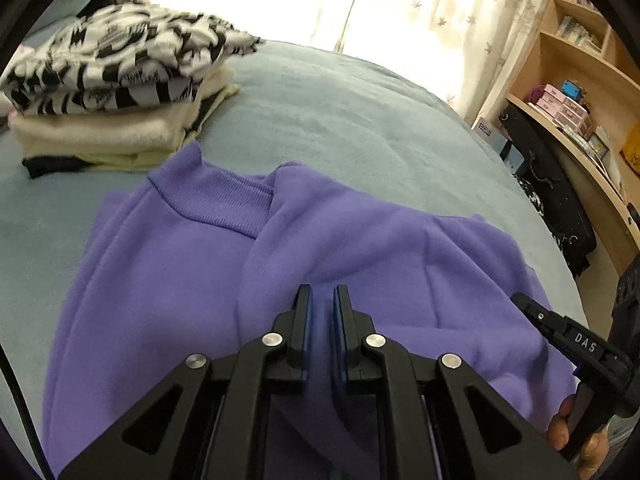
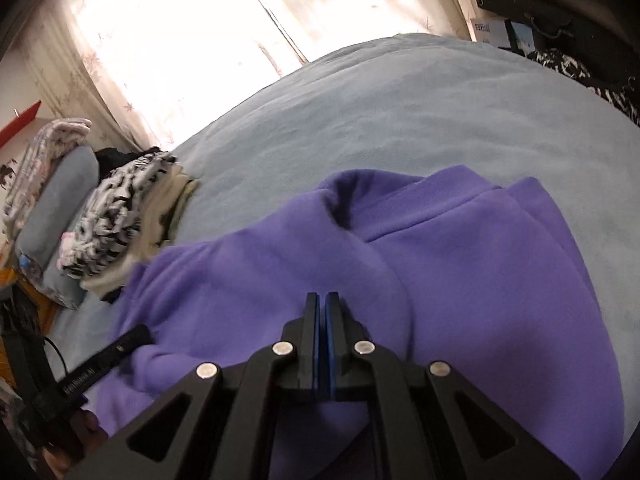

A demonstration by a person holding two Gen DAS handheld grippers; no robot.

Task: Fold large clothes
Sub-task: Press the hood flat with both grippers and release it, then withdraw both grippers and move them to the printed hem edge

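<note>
Fingers (image 1: pixel 304 312) of the left gripper (image 1: pixel 322 300): black with blue pads, drawn nearly together with a slim gap, purple cloth visible in the gap lower down; whether they pinch it cannot be told. Right gripper (image 2: pixel 321 304): pads pressed together, cloth hanging below its jaws; a grip on it cannot be confirmed.

Bed cover (image 1: pixel 340 112): pale blue, soft, napped, wide and bare beyond the garment; open room ahead and toward the far rounded edge.

Purple sweatshirt (image 1: pixel 180 280): fleecy knit, ribbed collar, lying partly folded on the near part of the bed, sleeve panels laid over the body, soft creases; its near hem passes under both grippers.

Stack of folded clothes (image 1: pixel 108 92): black-and-white patterned piece on top, fluffy cream knit beneath, pale yellow and black layers at the bottom; just beside the collar corner, bounding movement on that side.

Curtains (image 1: pixel 440 8): light, leaf-printed, backlit.

Wooden shelves (image 1: pixel 580 80): curved, crowded with small boxes, beyond the bed's edge on the right-gripper side.

Pillow (image 2: pixel 60 208): blue, behind the stack.

Person's hand (image 1: pixel 576 436): on the right gripper's handle.
</note>
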